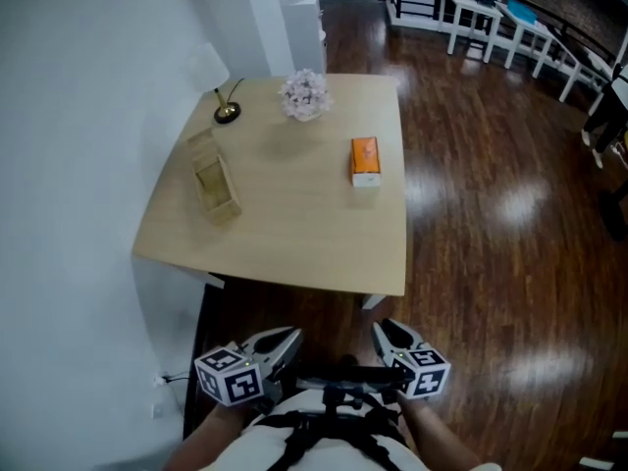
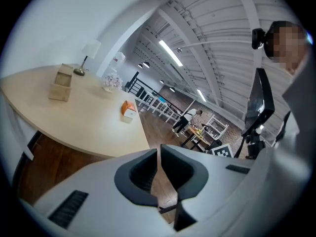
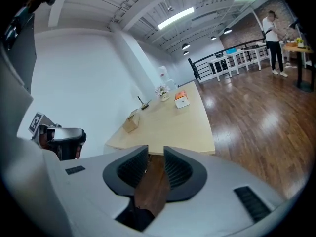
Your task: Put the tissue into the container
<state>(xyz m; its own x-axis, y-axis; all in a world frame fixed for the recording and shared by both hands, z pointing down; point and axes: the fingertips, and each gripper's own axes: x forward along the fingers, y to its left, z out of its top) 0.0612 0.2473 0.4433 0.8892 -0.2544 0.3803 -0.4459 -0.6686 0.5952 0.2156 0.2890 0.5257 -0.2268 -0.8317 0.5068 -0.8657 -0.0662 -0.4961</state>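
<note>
1. The left gripper (image 2: 158, 149) is seen with its jaws drawn together to a hairline slit, and nothing is clasped. The right gripper (image 3: 155, 149) has its jaws parted a little, and only the dark wooden floor (image 3: 256, 112) shows between them.
2. The orange-and-white cardboard tissue pack (image 1: 365, 161) lies untouched near the right edge of the pale wooden table (image 1: 294, 243). The open-topped light wooden container (image 1: 216, 186) stands toward the table's left side, well apart from the pack. Both grippers are held close to the body, short of the table's near edge.
3. A failed grasp is to be feared. With the jaws as narrow as they stand, the tissue pack would likely be struck rather than straddled. It could then be pushed over the nearby right edge onto the floor.
4. The container looks slim and light. If the pack were pressed in askew, the container could be tipped or shoved toward the wall. Whether the pack fits cannot be judged from here.
5. A bunch of pale pink flowers (image 1: 304, 94) and a lamp (image 1: 227, 113) with a dark round base stand at the far end, and could be brushed by an overshoot.
6. Nothing stands between the pack and the container. The white furniture (image 1: 491, 18) and a person (image 3: 271, 33) in the background are well apart.
</note>
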